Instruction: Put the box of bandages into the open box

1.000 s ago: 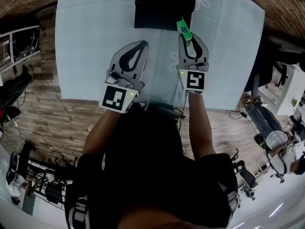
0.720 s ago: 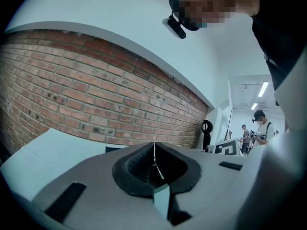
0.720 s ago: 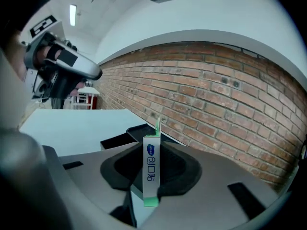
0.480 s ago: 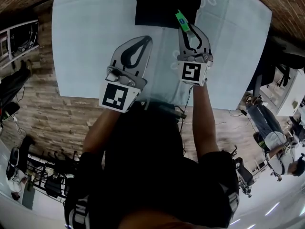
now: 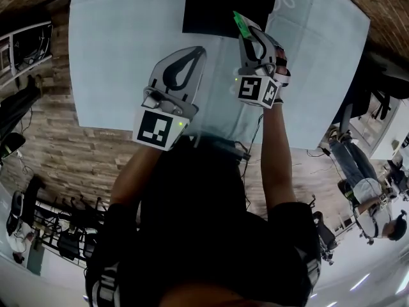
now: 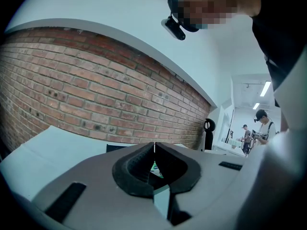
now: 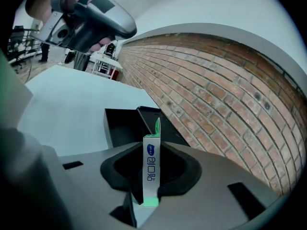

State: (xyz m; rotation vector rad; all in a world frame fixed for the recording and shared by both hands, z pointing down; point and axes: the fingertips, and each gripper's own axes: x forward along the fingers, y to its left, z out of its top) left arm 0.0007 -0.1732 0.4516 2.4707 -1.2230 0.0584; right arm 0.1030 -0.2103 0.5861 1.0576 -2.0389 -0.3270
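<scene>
While the right gripper (image 7: pixel 152 178) pinches the box of bandages (image 7: pixel 150 164) upright at the open box's (image 7: pixel 122 126) near rim, it looks light and crushable, best held gently across its broad faces; the left gripper (image 6: pixel 154 147), short of the open box, is closed on nothing.

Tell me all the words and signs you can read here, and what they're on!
On the box of bandages: blue letters under a small blue oval logo, running down its narrow white side; too blurred to read or quote.
On the left marker cube: a black-and-white square pattern, no words.
On the right marker cube: the same kind of pattern, no words.
On the open box: plain black, no print seen.
</scene>
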